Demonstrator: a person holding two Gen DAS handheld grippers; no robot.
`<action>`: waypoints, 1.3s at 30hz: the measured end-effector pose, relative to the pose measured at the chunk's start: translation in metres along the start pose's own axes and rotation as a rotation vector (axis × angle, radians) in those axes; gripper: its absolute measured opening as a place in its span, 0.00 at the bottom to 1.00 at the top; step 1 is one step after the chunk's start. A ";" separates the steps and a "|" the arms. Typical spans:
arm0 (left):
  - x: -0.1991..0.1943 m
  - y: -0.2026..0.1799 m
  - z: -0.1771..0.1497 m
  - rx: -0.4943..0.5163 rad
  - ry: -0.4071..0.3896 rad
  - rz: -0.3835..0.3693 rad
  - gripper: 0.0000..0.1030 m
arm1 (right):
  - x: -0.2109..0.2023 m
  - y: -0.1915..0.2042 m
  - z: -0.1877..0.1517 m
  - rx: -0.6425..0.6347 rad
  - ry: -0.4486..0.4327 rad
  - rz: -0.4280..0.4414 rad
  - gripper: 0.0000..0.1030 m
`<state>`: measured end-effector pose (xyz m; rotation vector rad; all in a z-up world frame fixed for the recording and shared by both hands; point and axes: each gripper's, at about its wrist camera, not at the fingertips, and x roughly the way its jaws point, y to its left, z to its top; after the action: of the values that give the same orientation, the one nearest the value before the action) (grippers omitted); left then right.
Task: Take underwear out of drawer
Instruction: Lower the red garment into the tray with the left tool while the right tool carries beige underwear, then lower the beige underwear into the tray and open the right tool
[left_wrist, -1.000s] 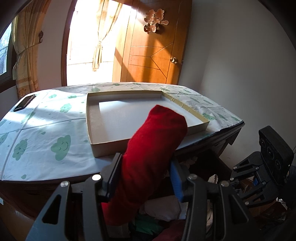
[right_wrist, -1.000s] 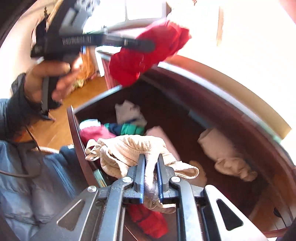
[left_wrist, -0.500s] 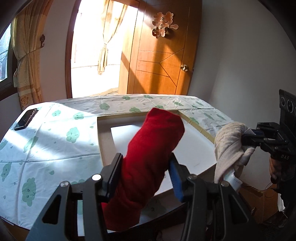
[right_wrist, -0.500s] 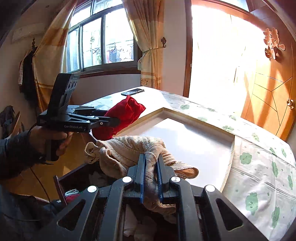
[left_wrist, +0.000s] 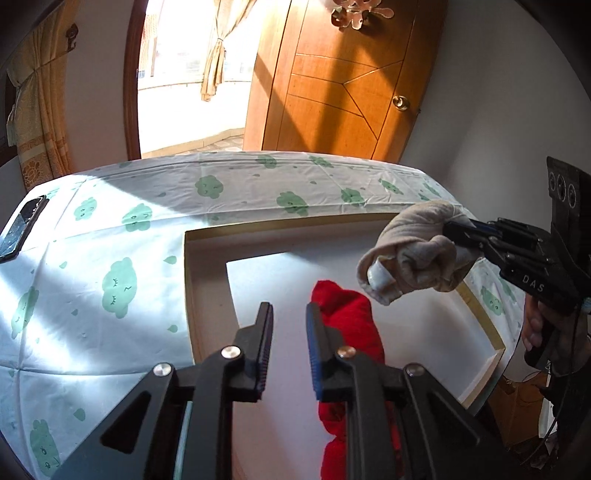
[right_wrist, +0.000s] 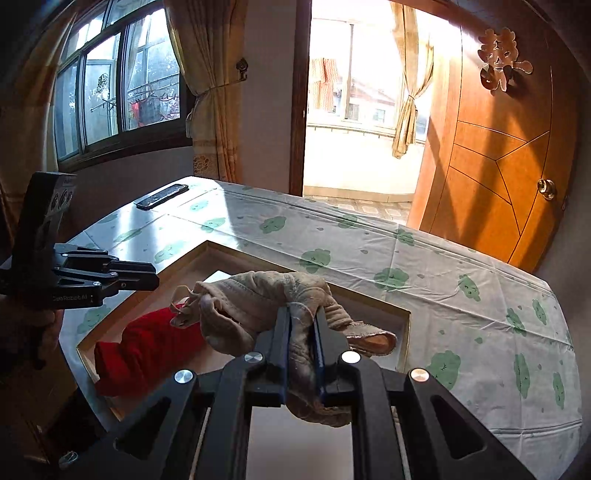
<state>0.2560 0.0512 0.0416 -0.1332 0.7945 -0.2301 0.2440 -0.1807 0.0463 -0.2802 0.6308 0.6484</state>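
The red underwear (left_wrist: 347, 317) (right_wrist: 147, 343) lies loose in a shallow cardboard box (left_wrist: 188, 280) (right_wrist: 402, 332) on the table. My left gripper (left_wrist: 289, 314) (right_wrist: 153, 275) hangs just above and to the left of it. Its jaws are closing to a narrow gap with nothing between them. My right gripper (right_wrist: 301, 317) (left_wrist: 448, 227) is shut on a bunched beige underwear (right_wrist: 258, 299) (left_wrist: 413, 251), held in the air over the box. The drawer is out of view.
A tablecloth with green clouds (left_wrist: 147, 221) covers the table. A black phone (left_wrist: 22, 229) (right_wrist: 162, 195) lies at its far left corner. A wooden door (left_wrist: 343, 92) and a bright doorway stand behind. A hand (left_wrist: 535, 328) holds the right gripper.
My left gripper let go of the red underwear, which now lies in the box, and its jaws narrowed. The right gripper carried the beige underwear up from the drawer to above the box.
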 end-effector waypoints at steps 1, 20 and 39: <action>0.001 -0.003 -0.002 0.003 0.014 -0.012 0.24 | 0.009 -0.003 0.001 0.012 0.021 -0.007 0.12; 0.055 -0.049 -0.013 0.161 0.254 0.009 0.40 | 0.065 -0.045 0.005 0.161 0.104 -0.033 0.16; 0.083 0.001 0.046 0.057 0.180 0.135 0.38 | -0.049 -0.011 -0.037 -0.063 -0.090 -0.040 0.57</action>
<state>0.3455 0.0327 0.0167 -0.0045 0.9716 -0.1375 0.2037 -0.2287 0.0488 -0.3200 0.5184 0.6395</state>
